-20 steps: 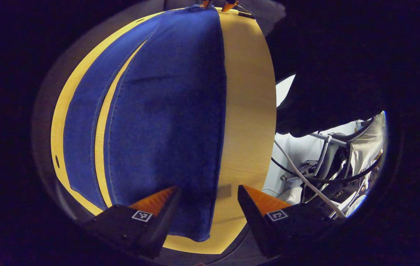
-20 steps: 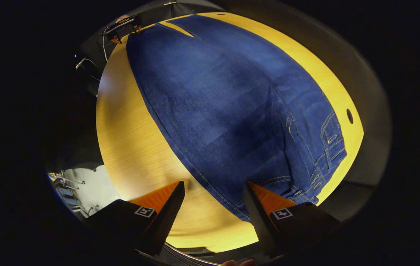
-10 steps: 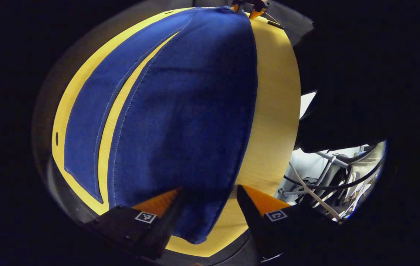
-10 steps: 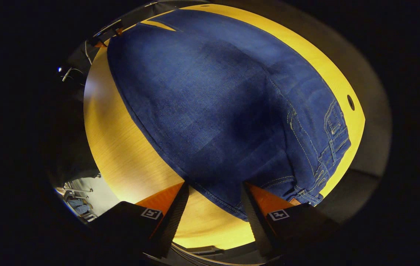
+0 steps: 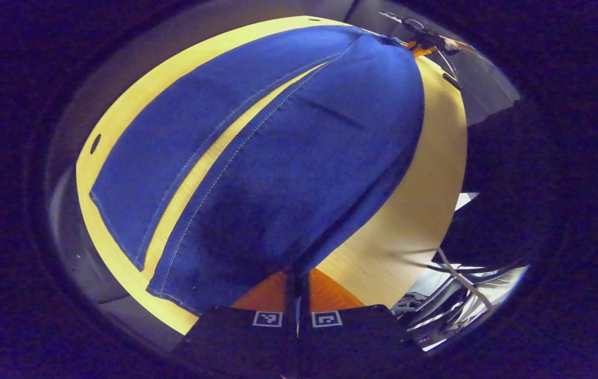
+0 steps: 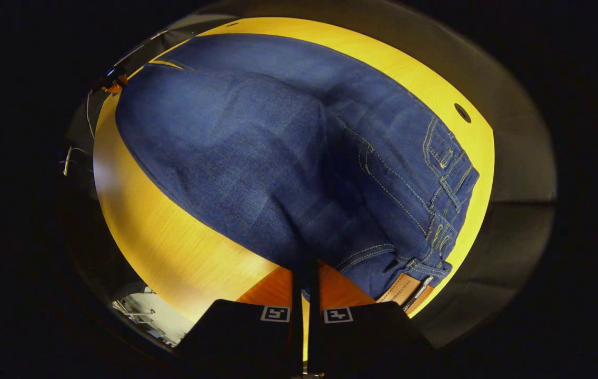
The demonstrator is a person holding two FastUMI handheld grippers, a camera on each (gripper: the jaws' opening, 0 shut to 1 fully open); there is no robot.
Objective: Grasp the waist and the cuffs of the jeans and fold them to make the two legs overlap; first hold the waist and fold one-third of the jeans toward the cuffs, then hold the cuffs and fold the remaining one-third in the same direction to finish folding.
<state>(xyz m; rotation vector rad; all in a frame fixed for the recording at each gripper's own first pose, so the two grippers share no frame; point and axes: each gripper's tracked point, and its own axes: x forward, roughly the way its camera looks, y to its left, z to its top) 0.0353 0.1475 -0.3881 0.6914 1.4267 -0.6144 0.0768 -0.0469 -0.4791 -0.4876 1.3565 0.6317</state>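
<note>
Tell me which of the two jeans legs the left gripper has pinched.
The left gripper grips the near leg by its cuff edge; the far leg lies flat beyond the table gap.

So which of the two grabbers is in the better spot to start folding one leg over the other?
Probably neither alone: both look ready. The left gripper is shut on the near leg's cuff edge of the jeans, and the right gripper is shut on the waist edge on that same side, so they would lift together.

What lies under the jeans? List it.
The jeans lie on a yellow wooden table, bare along their edges and in the gap between the legs. Anything beneath the denim itself is covered.
</note>
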